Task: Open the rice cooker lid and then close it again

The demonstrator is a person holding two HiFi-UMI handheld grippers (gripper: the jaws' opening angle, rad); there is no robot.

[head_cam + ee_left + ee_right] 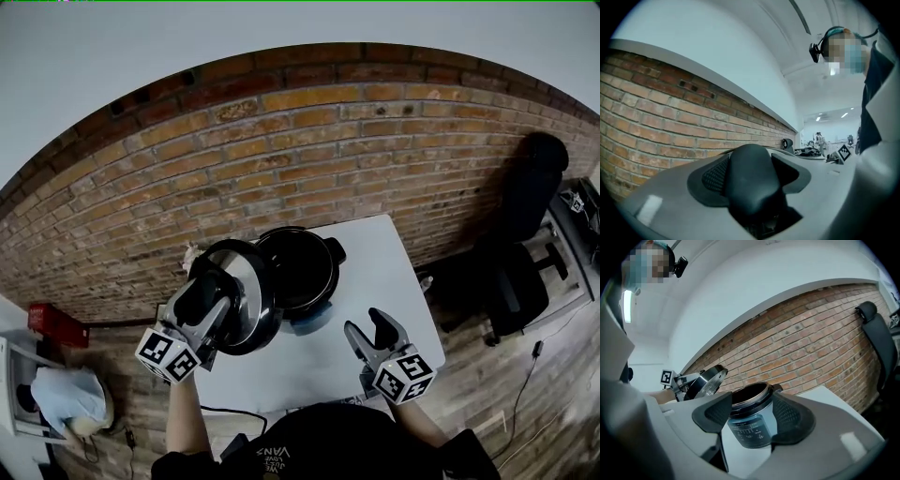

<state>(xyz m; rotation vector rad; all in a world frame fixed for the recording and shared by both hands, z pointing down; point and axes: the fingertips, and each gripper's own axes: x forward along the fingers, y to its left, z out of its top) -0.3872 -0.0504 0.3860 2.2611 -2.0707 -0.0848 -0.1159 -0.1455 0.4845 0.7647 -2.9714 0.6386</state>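
The left gripper (pixel 208 302) pinches the black handle (pixel 752 183) of the rice cooker lid (pixel 251 286); in the left gripper view the handle fills the gap between the two jaws and the ribbed pad lies against its side; the right gripper (pixel 367 326) is spread wide and holds nothing, it hovers over the near right part of the table, and in its own view the cooker shows far off between the jaws.

The white table (pixel 384 253) stands against a brick wall (pixel 309 150) with a pale wall above it; the floor (pixel 525 394) is of wooden planks; a black office chair (pixel 525 234) is at the right, well apart from the table; a red box (pixel 56 325) is low at the left by the wall.

The rice cooker (pixel 300 267) stands upright on the far part of the table, near the wall; its round mouth is open and faces up, so its long axis is vertical; its printed panel (pixel 751 430) faces the person. The lid is off the pot, held in the air just beside it on the left; it is strongly tilted, almost on edge; its shiny underside faces the cooker and its handle points away to the left, into the gripper; in the right gripper view the lid (pixel 705 380) appears clear of the pot's rim.
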